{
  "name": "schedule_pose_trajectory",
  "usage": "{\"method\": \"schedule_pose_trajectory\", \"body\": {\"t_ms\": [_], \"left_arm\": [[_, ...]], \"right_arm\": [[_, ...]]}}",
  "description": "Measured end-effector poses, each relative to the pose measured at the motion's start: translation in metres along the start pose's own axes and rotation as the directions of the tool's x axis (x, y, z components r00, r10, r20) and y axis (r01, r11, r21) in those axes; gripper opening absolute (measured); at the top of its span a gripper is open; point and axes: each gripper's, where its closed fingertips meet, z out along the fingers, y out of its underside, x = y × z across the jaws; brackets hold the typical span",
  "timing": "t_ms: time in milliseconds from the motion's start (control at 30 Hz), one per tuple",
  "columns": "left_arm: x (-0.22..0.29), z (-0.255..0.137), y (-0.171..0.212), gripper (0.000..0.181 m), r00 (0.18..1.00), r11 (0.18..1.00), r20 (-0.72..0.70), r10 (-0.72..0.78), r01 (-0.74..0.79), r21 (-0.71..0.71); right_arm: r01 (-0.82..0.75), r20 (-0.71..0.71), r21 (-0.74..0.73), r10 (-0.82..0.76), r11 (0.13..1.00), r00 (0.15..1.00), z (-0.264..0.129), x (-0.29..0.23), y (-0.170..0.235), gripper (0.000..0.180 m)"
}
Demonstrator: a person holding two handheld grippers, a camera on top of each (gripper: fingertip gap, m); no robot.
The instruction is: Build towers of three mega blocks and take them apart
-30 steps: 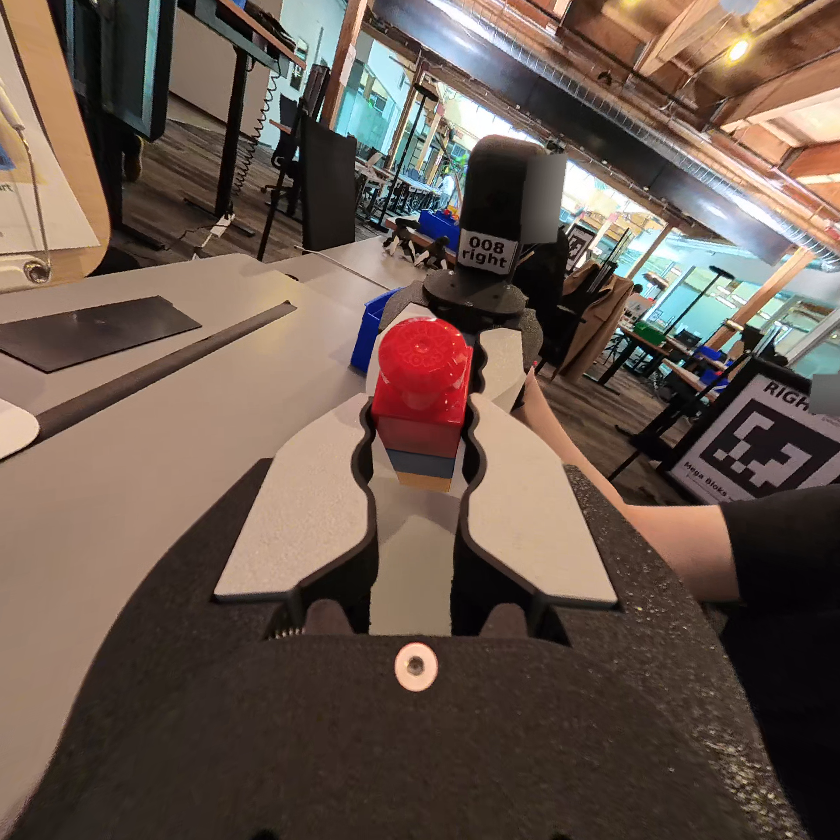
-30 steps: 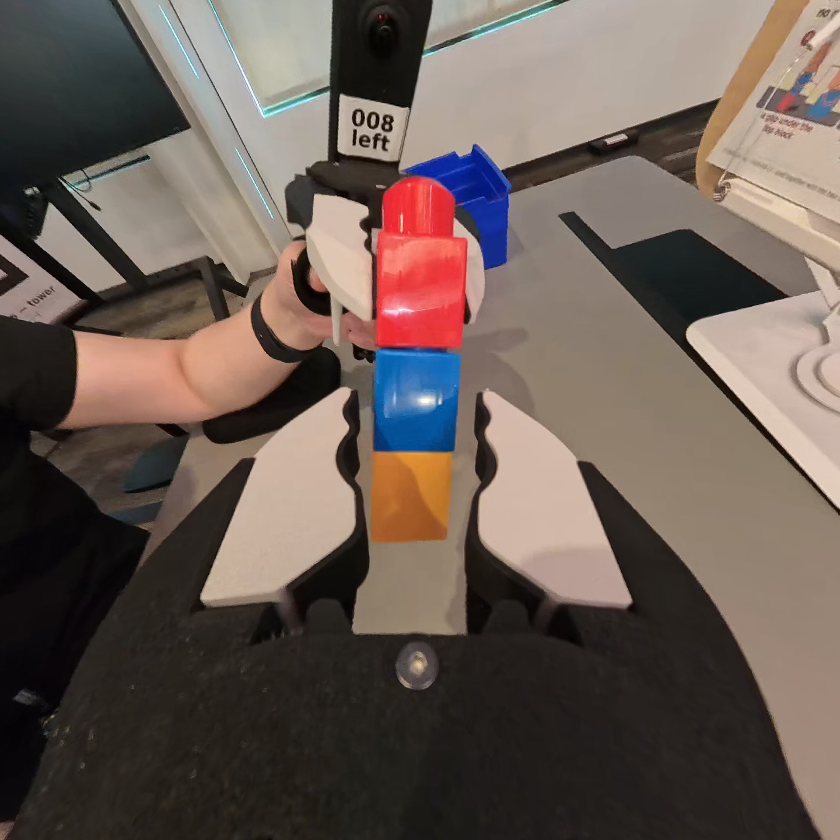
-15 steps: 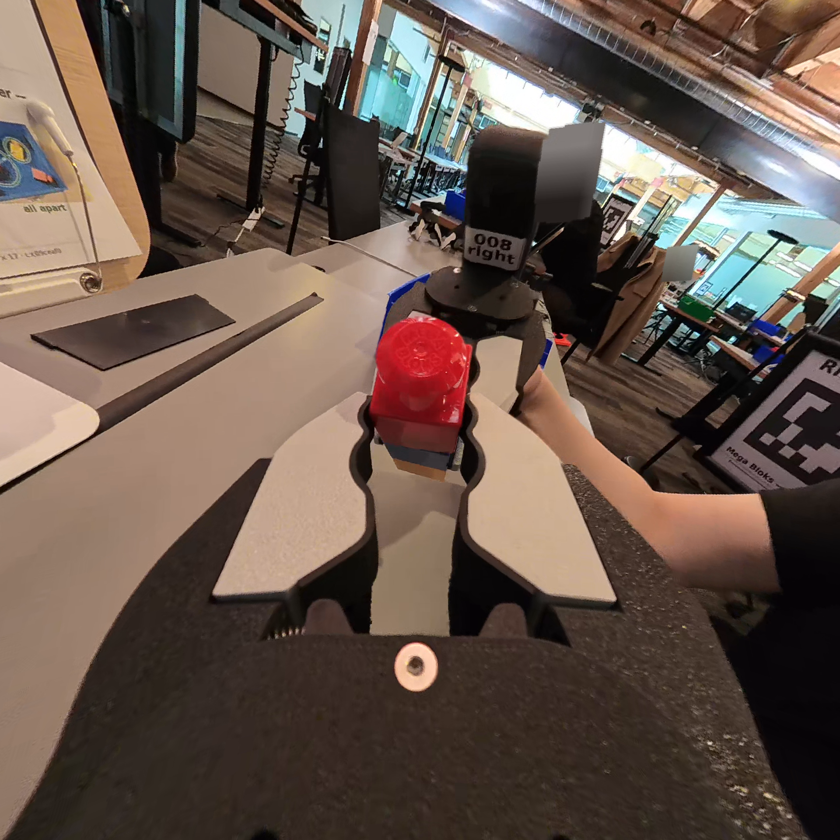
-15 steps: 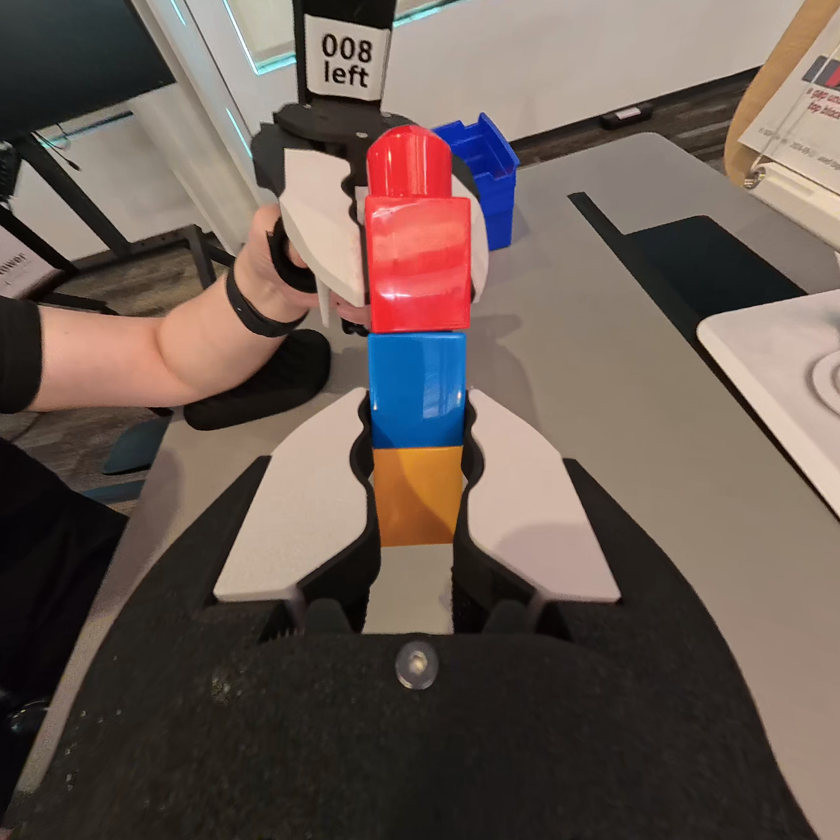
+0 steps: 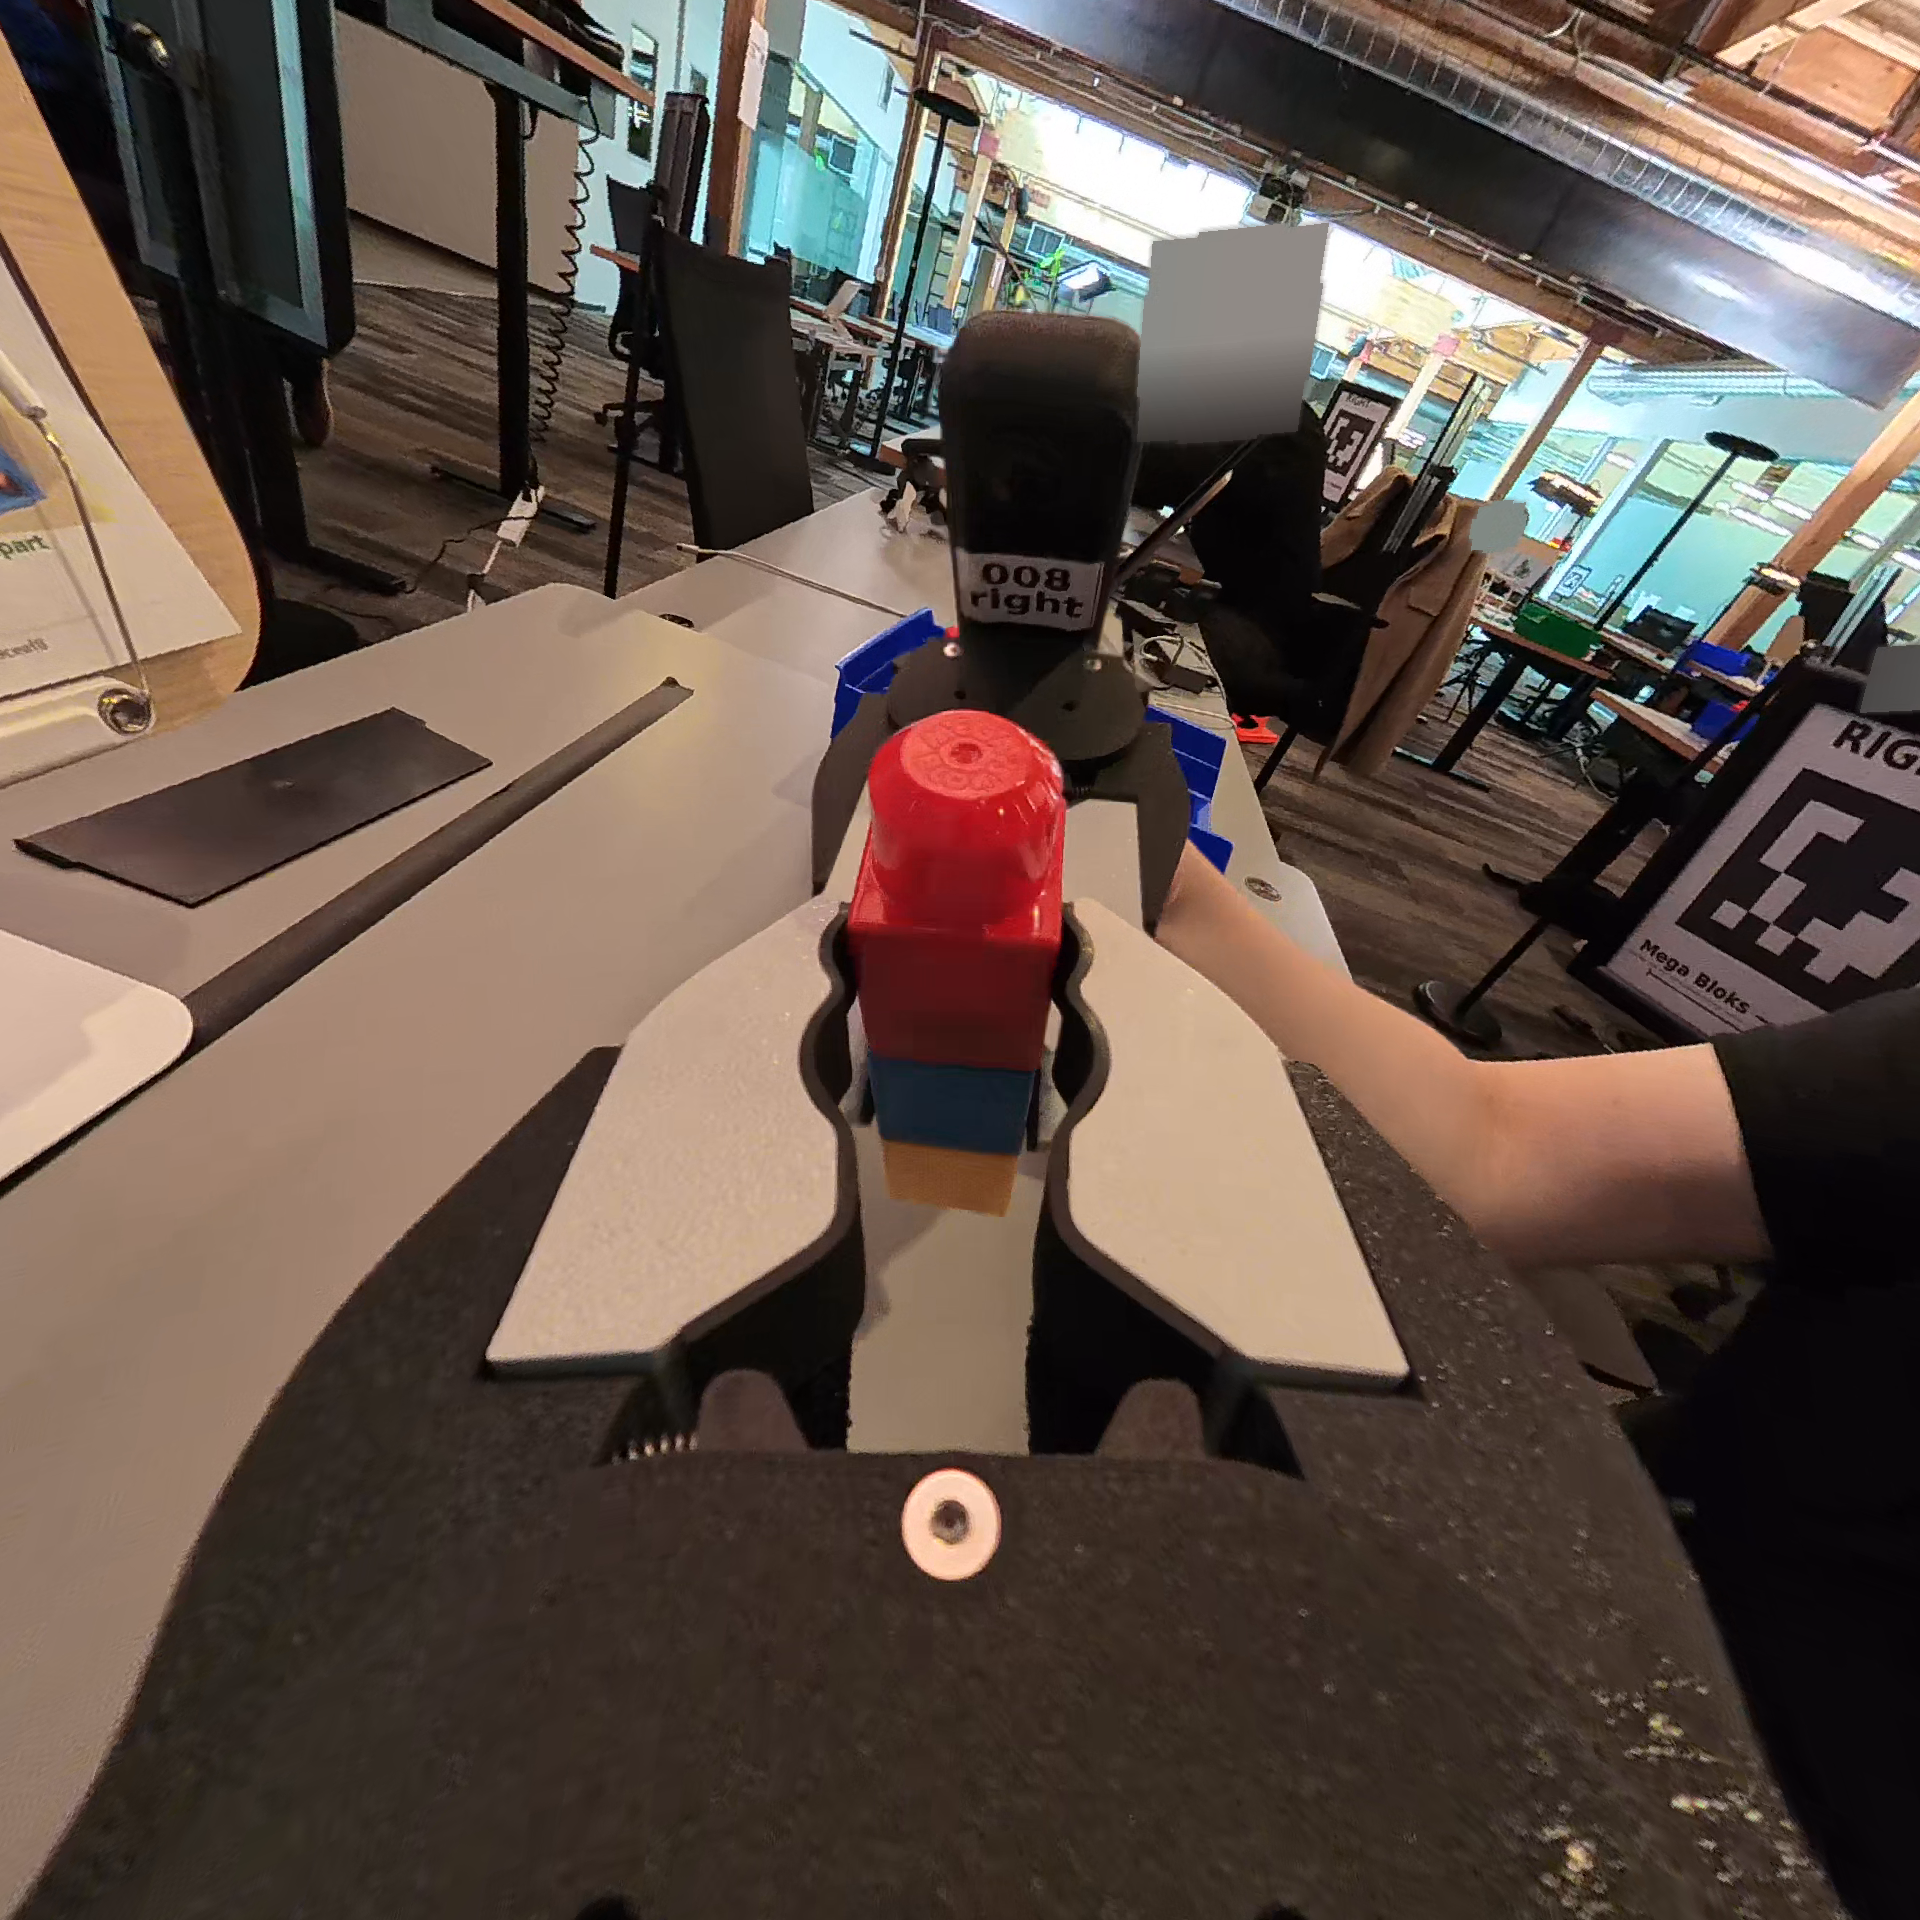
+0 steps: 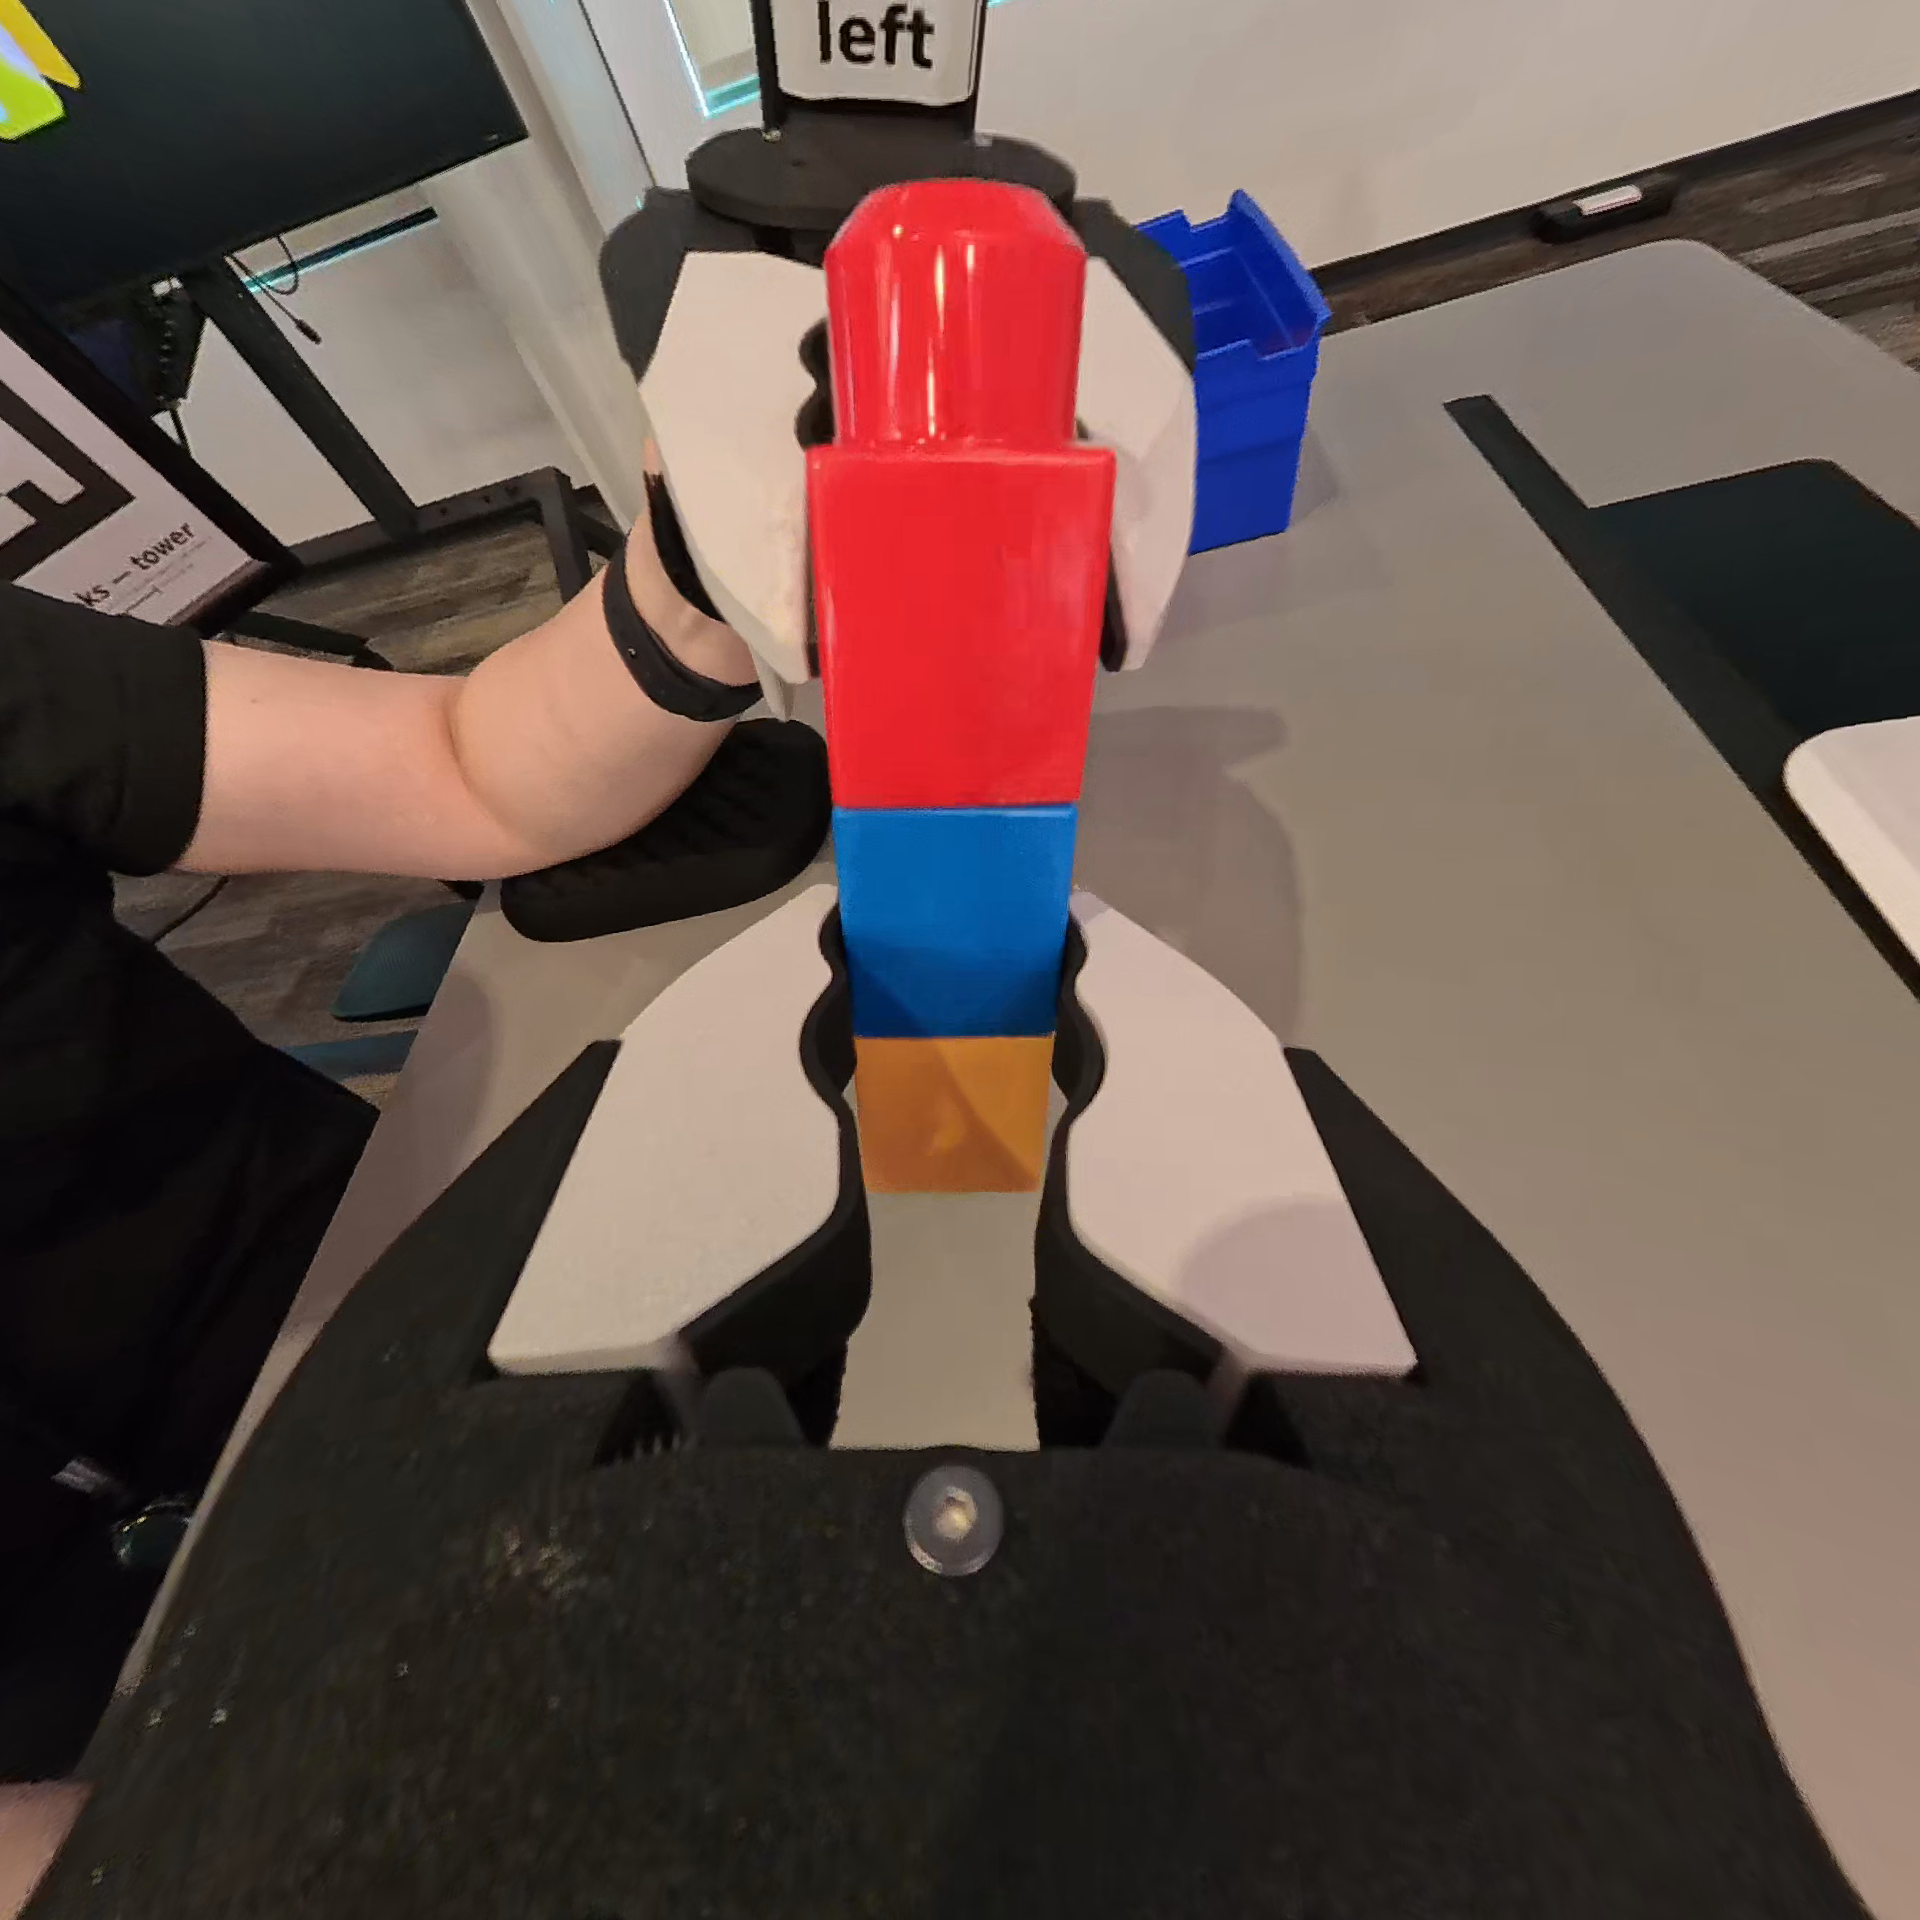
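Observation:
A tower of three blocks sits between both grippers: a red block (image 6: 956, 623) on top, a blue block (image 6: 951, 914) in the middle, an orange block (image 6: 951, 1112) at the bottom. My left gripper (image 5: 951, 935) is shut on the red block (image 5: 951, 914) from one side. My right gripper (image 6: 951, 935) comes from the opposite side and is shut on the blue block, with the orange block between its fingers farther in. I cannot tell whether the tower touches the grey table (image 6: 1455, 831).
A blue bin (image 6: 1247, 364) stands on the table behind the left gripper. A black mat (image 5: 260, 800) and a white base (image 5: 73, 1049) lie to one side. A sign with a black-and-white marker (image 5: 1818, 883) stands off the table. One gripper's finger ends stand about 5 centimeters off the other's.
My right gripper moved in around the lower blocks and closed from open onto the blue block. My left gripper kept its hold on the red block.

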Motion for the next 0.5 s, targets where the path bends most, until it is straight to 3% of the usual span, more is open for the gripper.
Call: {"method": "schedule_pose_trajectory", "body": {"t_ms": [500], "left_arm": [[0.002,-0.001,0.008,0.036,1.0,0.997,-0.001,0.002,-0.002,-0.08]], "right_arm": [[-0.007,0.069,-0.029,0.009,1.0,0.998,0.016,-0.006,0.008,0.034]]}}
